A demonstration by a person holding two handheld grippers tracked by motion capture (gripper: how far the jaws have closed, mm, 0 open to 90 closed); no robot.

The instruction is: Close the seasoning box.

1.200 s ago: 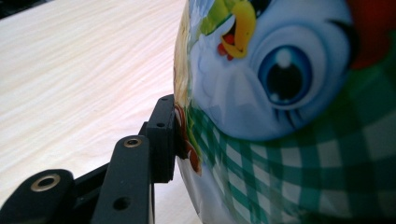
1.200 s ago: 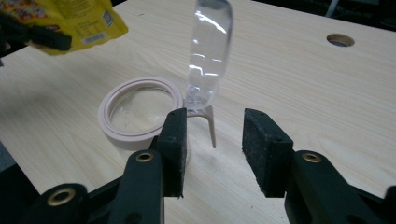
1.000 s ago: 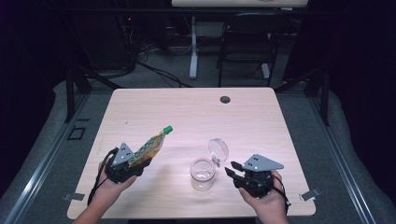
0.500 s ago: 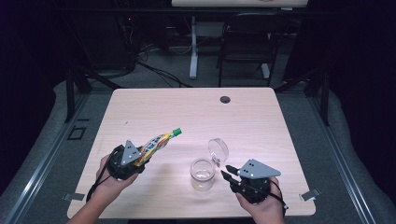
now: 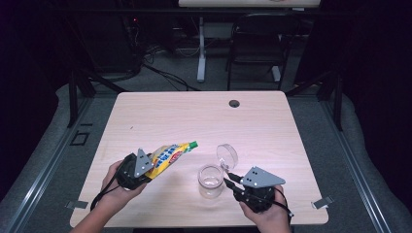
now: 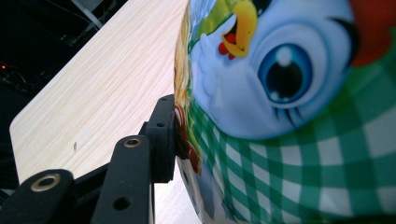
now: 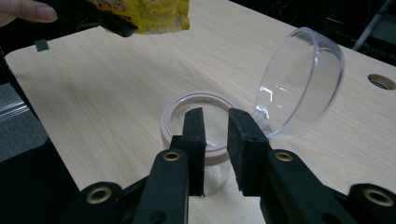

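A yellow squeeze pouch (image 5: 167,156) with a green cap (image 5: 193,144) is held off the table, its cap pointing right toward the jar, and my left gripper (image 5: 149,168) is shut on its lower end. In the left gripper view a black pad (image 6: 163,135) presses the pouch's printed side (image 6: 289,116). A clear glass jar (image 5: 210,180) stands near the front edge with its hinged clear lid (image 5: 227,155) tipped back. My right gripper (image 5: 229,179) sits at the jar's right side. Its jaws have just been closing. A narrow gap remains, over the jar's pale rim (image 7: 187,100), and the pads press on nothing.
The light wood table (image 5: 165,116) has a round cable hole (image 5: 234,103) at its far edge. The open lid (image 7: 299,84) rises just right of my right jaws. The pouch's end (image 7: 144,14) and a thumb (image 7: 23,9) hang beyond the jar. Dark floor and chairs lie behind.
The left gripper has lifted the pouch and swung its cap rightward toward the jar. The right gripper has edged up to the jar and its jaws have narrowed.
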